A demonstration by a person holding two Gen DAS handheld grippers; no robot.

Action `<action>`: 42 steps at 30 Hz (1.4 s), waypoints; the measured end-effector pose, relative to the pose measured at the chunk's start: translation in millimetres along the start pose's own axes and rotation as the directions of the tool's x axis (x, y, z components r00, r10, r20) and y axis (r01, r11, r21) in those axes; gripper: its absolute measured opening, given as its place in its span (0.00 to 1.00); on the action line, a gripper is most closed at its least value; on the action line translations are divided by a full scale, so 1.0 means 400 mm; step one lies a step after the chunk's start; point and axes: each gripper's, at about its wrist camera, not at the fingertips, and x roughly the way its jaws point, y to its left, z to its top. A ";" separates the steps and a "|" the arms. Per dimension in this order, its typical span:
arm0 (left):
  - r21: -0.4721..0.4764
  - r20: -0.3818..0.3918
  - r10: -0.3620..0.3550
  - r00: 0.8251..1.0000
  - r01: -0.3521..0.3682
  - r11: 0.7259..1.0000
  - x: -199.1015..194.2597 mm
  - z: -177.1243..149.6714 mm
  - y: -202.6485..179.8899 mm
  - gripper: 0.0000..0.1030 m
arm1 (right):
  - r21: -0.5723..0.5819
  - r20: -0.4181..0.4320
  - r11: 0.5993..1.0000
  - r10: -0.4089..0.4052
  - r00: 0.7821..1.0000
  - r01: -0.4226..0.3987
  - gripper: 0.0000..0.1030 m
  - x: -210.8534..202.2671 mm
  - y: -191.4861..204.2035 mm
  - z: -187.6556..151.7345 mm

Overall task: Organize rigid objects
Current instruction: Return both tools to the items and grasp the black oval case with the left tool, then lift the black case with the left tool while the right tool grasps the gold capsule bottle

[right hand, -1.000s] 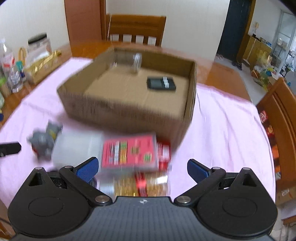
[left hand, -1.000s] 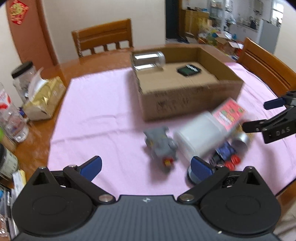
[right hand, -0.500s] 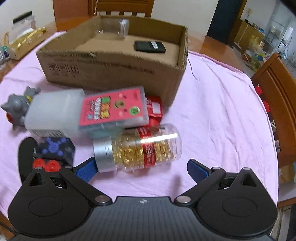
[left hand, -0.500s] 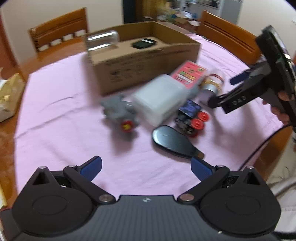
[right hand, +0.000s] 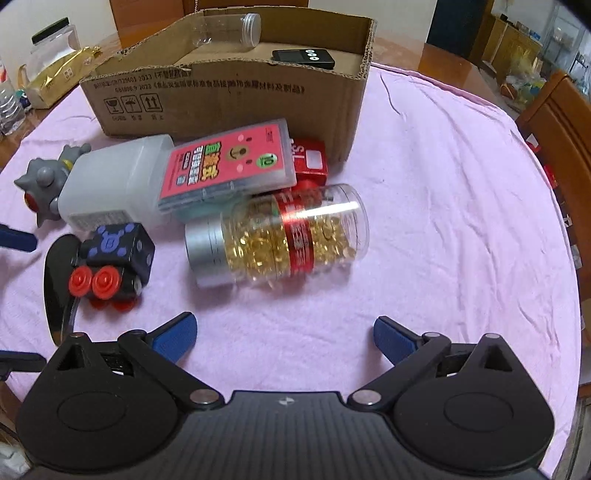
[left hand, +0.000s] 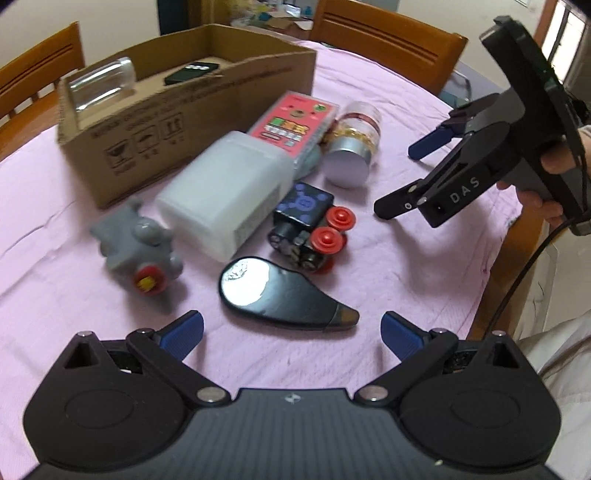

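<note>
Hovering spread apart and empty: left gripper (left hand: 291, 330) near flat black teardrop-shaped case (left hand: 280, 293); right gripper (right hand: 284, 336) near clear gold-capsule jar (right hand: 280, 236) lying before brown cardboard box (right hand: 229, 96) on pink cloth (right hand: 443, 221).

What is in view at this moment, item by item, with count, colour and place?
cardboard box: 1, brown, back of the pink cloth
clear jar: 1, transparent, lying in the box
black device: 1, in the box
pink card case: 1, leaning on the white container
red box: 1, against the box front
capsule jar: 1, gold contents, silver lid, on its side
grey toy: 1, left of the white container
black toy with red wheels: 1, centre
black oval object: 1, glossy, nearest the left gripper
wooden chairs: 2 seen
left gripper: open, empty
right gripper: open, empty
</note>
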 end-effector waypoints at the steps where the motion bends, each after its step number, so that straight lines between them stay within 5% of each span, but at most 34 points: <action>1: 0.008 -0.002 -0.003 1.000 0.003 1.000 0.006 0.002 -0.002 0.99 | -0.001 0.000 1.000 0.000 1.000 0.000 1.00 -0.001 0.001 -0.004; 12: 0.128 -0.006 0.030 1.000 -0.029 0.991 0.054 0.036 -0.022 0.99 | 0.002 0.018 1.000 0.000 1.000 0.000 1.00 -0.018 0.010 -0.026; 20: 0.205 -0.062 -0.047 0.997 0.059 0.977 0.037 0.020 -0.060 0.99 | 0.002 0.030 1.000 0.000 1.000 0.000 1.00 -0.018 0.013 -0.028; 34: 0.103 0.000 0.043 0.999 -0.043 0.994 0.033 0.020 -0.064 0.87 | 0.004 0.044 1.000 -0.001 0.999 0.001 1.00 -0.023 0.012 -0.035; 42: -0.116 -0.012 0.182 0.983 -0.182 0.976 0.005 -0.013 -0.011 0.87 | 0.006 0.042 1.000 -0.002 0.999 0.002 1.00 -0.022 0.012 -0.035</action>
